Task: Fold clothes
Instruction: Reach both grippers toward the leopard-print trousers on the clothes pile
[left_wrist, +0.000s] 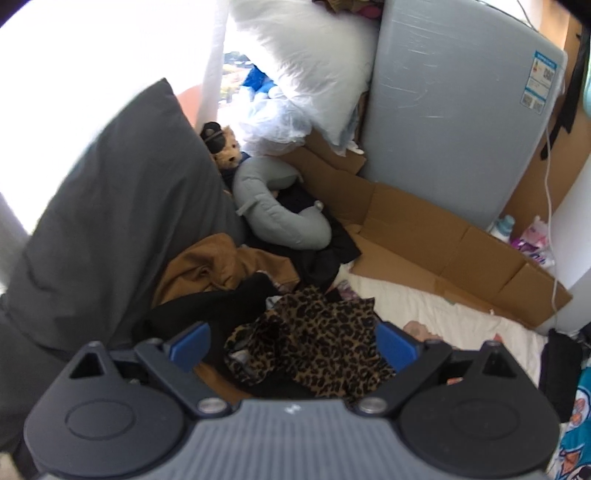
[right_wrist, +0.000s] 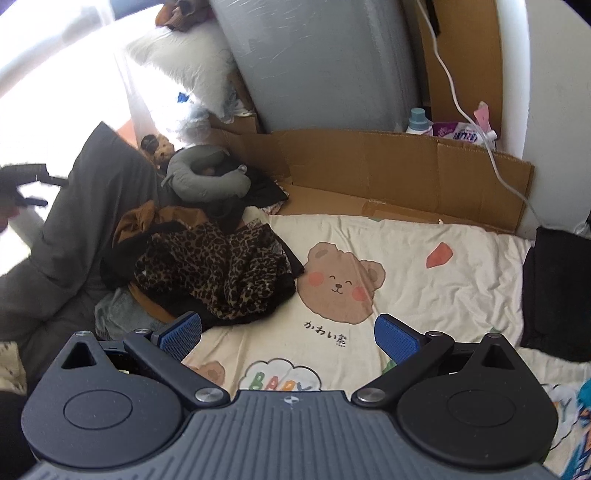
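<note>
Clothes pile (right_wrist: 207, 273) beside bare blanket (right_wrist: 424, 295)

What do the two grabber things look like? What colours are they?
Both look alike. The left gripper and the right gripper each have a grey ribbed body, two round black discs, black angled link arms with silver screws, and blue fingers with a dotted grip texture. A tiny white mark sits on the ribbed part.
</note>
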